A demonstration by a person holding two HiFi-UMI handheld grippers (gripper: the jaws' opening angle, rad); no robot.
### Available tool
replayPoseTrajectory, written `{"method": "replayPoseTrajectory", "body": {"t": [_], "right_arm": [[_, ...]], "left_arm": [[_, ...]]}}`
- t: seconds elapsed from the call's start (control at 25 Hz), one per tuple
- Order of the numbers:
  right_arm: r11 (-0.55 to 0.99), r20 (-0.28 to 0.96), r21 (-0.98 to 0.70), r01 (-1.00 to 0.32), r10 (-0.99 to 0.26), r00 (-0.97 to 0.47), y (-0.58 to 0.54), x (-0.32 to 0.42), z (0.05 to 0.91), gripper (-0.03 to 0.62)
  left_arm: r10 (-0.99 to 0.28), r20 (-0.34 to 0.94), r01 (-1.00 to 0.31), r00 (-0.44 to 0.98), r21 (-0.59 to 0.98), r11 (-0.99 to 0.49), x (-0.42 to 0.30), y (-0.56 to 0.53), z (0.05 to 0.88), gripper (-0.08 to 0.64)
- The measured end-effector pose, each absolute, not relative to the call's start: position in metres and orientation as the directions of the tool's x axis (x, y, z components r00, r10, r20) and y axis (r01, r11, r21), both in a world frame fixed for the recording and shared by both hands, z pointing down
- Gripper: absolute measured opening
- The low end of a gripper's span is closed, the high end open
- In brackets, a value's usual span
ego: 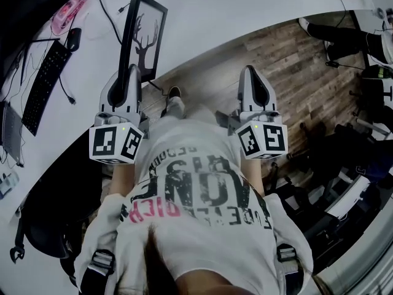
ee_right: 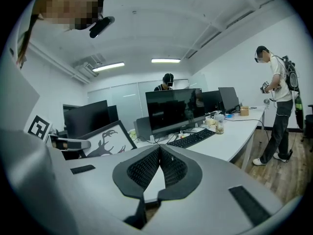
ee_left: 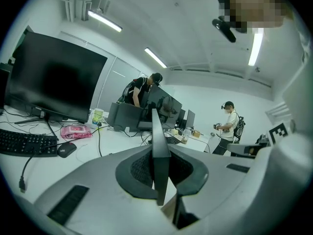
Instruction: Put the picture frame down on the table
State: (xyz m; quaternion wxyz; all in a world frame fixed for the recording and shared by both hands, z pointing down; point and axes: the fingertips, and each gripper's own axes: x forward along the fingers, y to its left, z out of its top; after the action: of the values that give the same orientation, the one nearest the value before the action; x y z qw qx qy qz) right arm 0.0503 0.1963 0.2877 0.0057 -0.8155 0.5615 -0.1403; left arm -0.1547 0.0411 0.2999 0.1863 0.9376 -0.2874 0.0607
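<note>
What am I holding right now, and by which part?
The left hand-held gripper is shut on the picture frame, clamping its black border at the near edge. The right hand-held gripper is shut and empty.

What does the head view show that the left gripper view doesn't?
Only the head view shows the drawing on the front of the picture frame, the wooden floor and the person's printed shirt. Only the left gripper view shows the ceiling lights, and the frame edge-on between its jaws. Both show the left gripper clamped on the frame, the keyboard and the white table.
</note>
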Motion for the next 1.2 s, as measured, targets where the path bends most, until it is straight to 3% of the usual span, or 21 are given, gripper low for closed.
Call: {"method": "replayPoseTrajectory", "body": {"t": [0.68,1.2], "right_arm": [[-0.347,0.234,-0.155,-0.925,-0.922,0.307,0.153,0.064,0.286,0.000],[-0.170,0.218,-0.164,-0.972,-0.967,0.132,0.079,0.120,0.278,0.000]], "left_arm": [[-0.554,0.231,-0.600,0.800,0.340,-0.724,-0.150,0.006,0.303,0.025],[-0.704,0.220,-0.730,0.675,0.335,-0.595,-0.124,-0.024,0.290,0.025]]}}
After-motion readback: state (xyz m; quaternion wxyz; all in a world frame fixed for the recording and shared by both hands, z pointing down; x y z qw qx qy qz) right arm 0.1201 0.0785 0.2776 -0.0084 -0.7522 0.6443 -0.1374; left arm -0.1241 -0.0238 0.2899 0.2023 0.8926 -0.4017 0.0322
